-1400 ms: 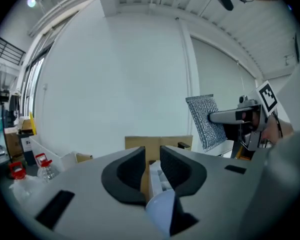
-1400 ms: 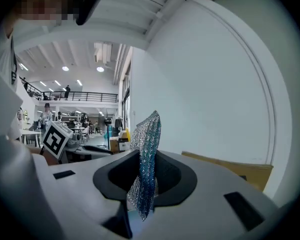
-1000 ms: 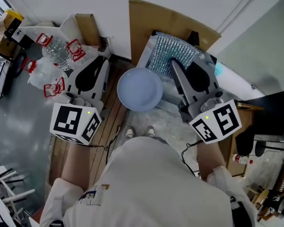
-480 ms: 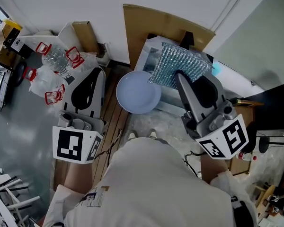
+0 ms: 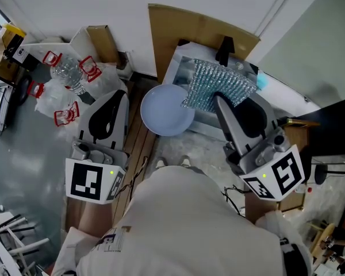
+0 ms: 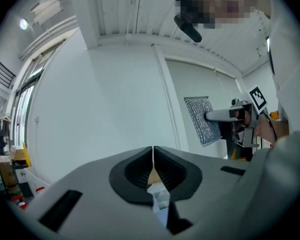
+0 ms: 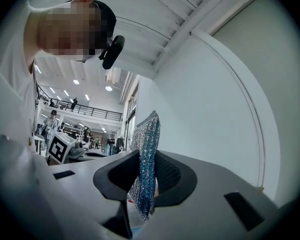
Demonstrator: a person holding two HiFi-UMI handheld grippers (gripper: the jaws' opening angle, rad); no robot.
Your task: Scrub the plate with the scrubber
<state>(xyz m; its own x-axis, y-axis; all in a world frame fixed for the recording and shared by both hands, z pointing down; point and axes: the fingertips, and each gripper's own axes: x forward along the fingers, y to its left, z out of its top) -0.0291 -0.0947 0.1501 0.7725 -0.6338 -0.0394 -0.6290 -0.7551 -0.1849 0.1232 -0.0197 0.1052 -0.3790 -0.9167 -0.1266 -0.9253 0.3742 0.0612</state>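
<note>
The plate (image 5: 168, 111) is a plain, pale blue-white round one with nothing on it that I can see. It lies face up between the two tools, just right of the left gripper (image 5: 122, 95), at the near left corner of a shiny metal basin (image 5: 183, 68). What it rests on I cannot tell.

The scrubber (image 5: 218, 85) is a silvery mesh sheet with a blue glint, roughly rectangular. The right gripper (image 5: 216, 100) has its jaws clamped on the sheet's near edge, and the rest spreads out over the basin. Its near left corner overlaps the plate's right rim from above; whether they touch I cannot say.

The left gripper's jaws are pressed together, with nothing caught between the pads.

Only the head view shows the plate. The left gripper view looks at a white wall and, off to the right, the scrubber (image 6: 202, 120) hanging flat from the other tool. The right gripper view has the mesh (image 7: 145, 159) edge-on, standing up between the jaws, and a far hall with a railed gallery and ceiling lights.

A tan cardboard sheet (image 5: 201, 27) leans on the far wall. The clear bottles (image 5: 69, 68) at the far left carry red labels too small to read. Each gripper's cube bears black-and-white square markers.
</note>
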